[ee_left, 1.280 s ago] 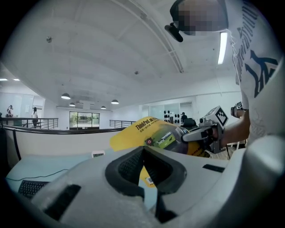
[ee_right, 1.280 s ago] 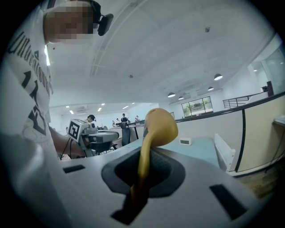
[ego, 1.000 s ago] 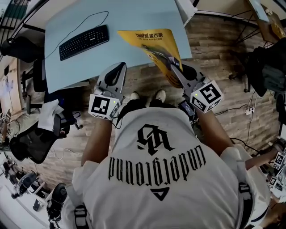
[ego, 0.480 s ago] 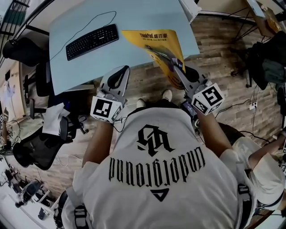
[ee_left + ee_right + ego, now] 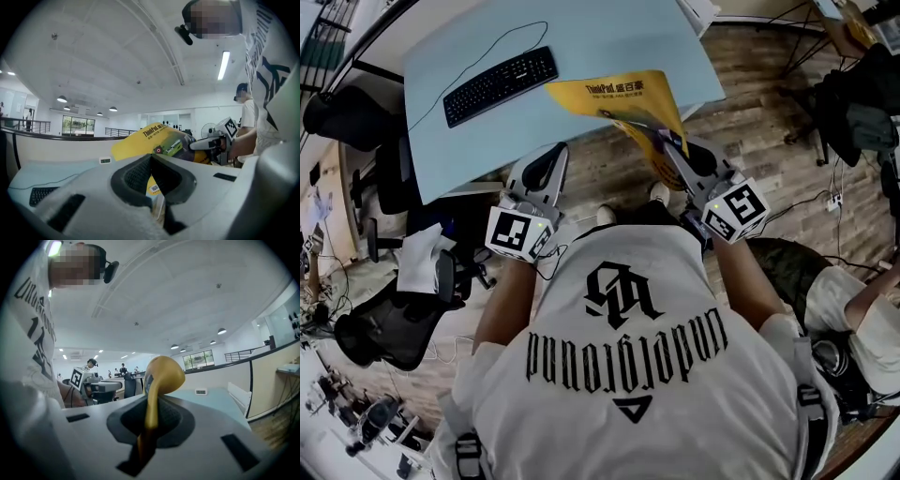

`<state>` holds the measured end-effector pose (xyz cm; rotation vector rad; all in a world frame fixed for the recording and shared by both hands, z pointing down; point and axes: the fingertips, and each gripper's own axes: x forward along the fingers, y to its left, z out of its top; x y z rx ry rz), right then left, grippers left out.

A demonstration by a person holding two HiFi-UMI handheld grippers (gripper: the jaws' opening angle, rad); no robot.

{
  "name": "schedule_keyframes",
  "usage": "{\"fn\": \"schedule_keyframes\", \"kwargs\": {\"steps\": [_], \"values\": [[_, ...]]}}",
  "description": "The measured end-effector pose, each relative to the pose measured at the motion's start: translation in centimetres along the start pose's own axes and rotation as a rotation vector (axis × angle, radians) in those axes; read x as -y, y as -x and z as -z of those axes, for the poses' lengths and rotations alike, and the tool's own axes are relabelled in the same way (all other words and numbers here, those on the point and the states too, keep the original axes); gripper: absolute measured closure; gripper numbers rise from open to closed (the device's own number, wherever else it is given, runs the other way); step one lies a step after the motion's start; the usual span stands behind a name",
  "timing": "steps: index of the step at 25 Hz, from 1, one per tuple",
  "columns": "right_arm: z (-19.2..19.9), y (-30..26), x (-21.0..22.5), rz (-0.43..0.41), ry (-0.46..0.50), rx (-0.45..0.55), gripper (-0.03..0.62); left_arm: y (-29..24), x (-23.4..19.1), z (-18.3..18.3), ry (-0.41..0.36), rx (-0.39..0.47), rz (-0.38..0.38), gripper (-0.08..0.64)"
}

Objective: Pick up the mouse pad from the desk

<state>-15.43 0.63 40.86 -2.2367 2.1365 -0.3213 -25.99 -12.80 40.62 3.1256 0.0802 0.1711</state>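
Head view shows the pale blue bench point(image 5: 609, 37) filling the far part of the scene, with the yellow mouse pad point(image 5: 623, 98) at its near right edge. The pad's far half lies over the bench top and its near half juts out over the wooden floor. A black keyboard point(image 5: 500, 84) sits well to the left of it on the bench. The pad's long axis runs from far left to near right, straight into the right tool point(image 5: 667, 150), which is clamped on its near end. In the right gripper view the jaws pinch the pad edge-on point(image 5: 161, 376), and the sheet curls over above them. The left tool point(image 5: 546, 164) hangs near the bench's near edge, left of the pad, its jaws pressed together on nothing. So the right hand has the pad, and the lift looks nearly done. Whether the pad's far edge touches the bench cannot be told.
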Motion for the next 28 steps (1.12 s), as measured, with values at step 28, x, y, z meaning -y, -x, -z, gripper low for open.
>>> {"fn": "schedule_keyframes", "kwargs": {"steps": [28], "values": [[0.4, -1.3, -4.1, 0.039, 0.005, 0.024, 0.568, 3.5, -1.7, -0.2, 0.053, 0.027, 0.047, 0.552]]}}
